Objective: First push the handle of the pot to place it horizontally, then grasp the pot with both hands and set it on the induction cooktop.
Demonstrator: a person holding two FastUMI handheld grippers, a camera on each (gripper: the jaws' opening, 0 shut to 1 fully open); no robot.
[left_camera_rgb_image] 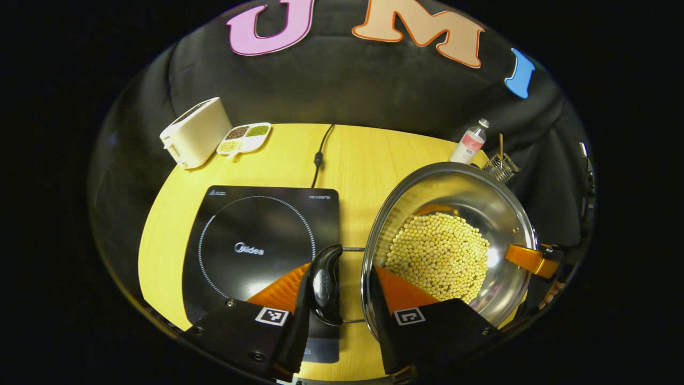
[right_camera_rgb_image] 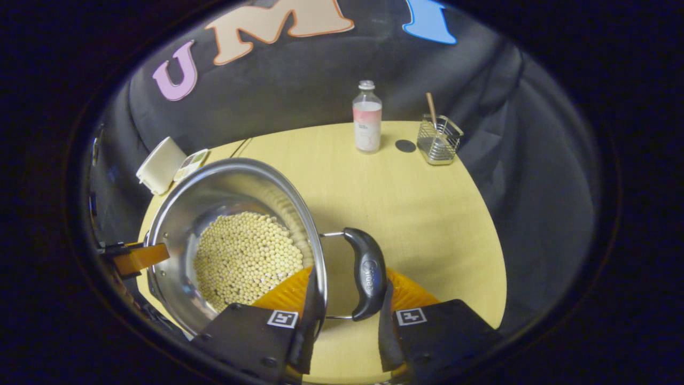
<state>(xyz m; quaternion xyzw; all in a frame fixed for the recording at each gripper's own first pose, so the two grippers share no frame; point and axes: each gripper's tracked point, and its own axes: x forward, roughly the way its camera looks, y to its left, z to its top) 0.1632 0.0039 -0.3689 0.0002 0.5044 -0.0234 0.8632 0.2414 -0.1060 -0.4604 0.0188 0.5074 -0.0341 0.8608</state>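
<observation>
The left gripper view is showing the black induction cooktop (left_camera_rgb_image: 262,251) just beside the steel bean-filled pot (left_camera_rgb_image: 449,246) on the yellow bench (left_camera_rgb_image: 363,155) (each hand-held gripper (left_camera_rgb_image: 337,299) (right_camera_rgb_image: 347,310) is straddling, half-open, a black side handle (left_camera_rgb_image: 326,283) (right_camera_rgb_image: 366,272)).

Shiny metal pot (left_camera_rgb_image: 497,214), glossy black cooktop (left_camera_rgb_image: 256,235), matt wooden table (right_camera_rgb_image: 406,203).

Each gripper, left gripper (left_camera_rgb_image: 337,299) and right gripper (right_camera_rgb_image: 346,305), has black housings with screws and square black-and-white markers, plus ribbed pads.
</observation>
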